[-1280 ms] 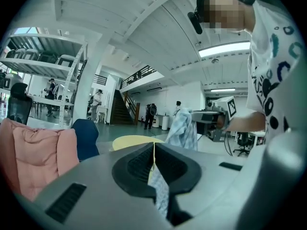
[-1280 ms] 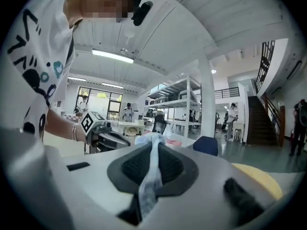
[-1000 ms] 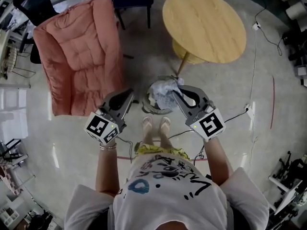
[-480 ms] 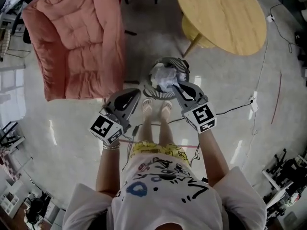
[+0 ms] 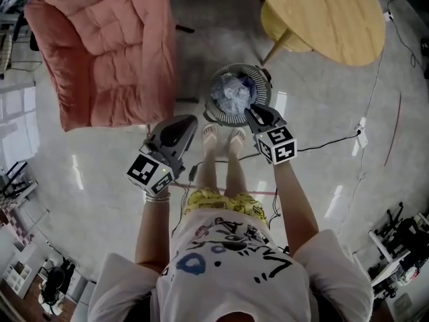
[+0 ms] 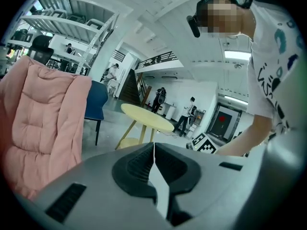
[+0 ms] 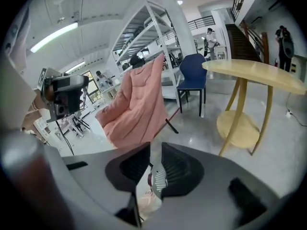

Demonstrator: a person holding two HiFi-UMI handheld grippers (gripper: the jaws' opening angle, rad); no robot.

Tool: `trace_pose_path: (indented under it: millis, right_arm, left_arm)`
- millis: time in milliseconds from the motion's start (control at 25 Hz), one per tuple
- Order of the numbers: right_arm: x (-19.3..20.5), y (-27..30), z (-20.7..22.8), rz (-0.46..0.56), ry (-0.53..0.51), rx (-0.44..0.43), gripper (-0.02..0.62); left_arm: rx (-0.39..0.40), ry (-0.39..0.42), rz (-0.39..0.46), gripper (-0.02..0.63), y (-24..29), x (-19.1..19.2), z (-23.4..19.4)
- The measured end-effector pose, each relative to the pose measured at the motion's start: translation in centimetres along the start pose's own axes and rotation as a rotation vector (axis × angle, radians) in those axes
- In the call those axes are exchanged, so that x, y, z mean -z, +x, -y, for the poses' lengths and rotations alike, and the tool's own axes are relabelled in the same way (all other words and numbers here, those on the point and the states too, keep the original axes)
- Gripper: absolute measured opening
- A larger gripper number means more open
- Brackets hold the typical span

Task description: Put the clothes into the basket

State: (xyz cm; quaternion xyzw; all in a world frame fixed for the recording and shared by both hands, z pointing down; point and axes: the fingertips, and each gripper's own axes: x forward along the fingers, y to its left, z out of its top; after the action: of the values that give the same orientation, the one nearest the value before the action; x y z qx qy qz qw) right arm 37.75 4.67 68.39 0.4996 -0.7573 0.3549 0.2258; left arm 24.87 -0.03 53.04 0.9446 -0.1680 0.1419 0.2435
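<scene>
Where the person stands on the pale floor (image 5: 100,173), the basket (image 5: 263,79) sits just ahead of the feet (image 5: 210,135). The clothes (image 5: 232,94), a pale crumpled bundle, lie inside it. The right tongs (image 5: 250,112) point down at the basket's near rim. Their jaws have just been opening and stand narrowly apart, with nothing gripped between them. The left tongs (image 5: 190,121) hang left of the feet, apart from the basket, jaws closed tip to tip and empty. A pink padded chair (image 5: 107,45) stands left of the basket, and a round wooden tabletop (image 5: 322,12) lies beyond it to the right.
</scene>
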Motion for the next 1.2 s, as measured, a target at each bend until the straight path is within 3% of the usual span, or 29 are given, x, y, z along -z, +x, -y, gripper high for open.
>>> trace_pose_path:
  millis: [440, 840, 1200]
  right_arm:
    - [-2.7, -2.3, -2.0, 0.107, -0.009, -0.052, 0.058]
    - [-10.2, -11.5, -5.4, 0.298, -0.120, -0.084, 0.040]
    - [-16.6, -21.4, -9.9, 0.482, -0.228, -0.066, 0.032]
  left_arm:
    - [0.059, 0.012, -0.044, 0.018, 0.4, 1.3, 0.6]
    - [0.142, 0.077, 0.041, 0.018, -0.8, -4.9, 4.1]
    - [0.180, 0.212, 0.058, 0.018, -3.9, -9.5, 8.1]
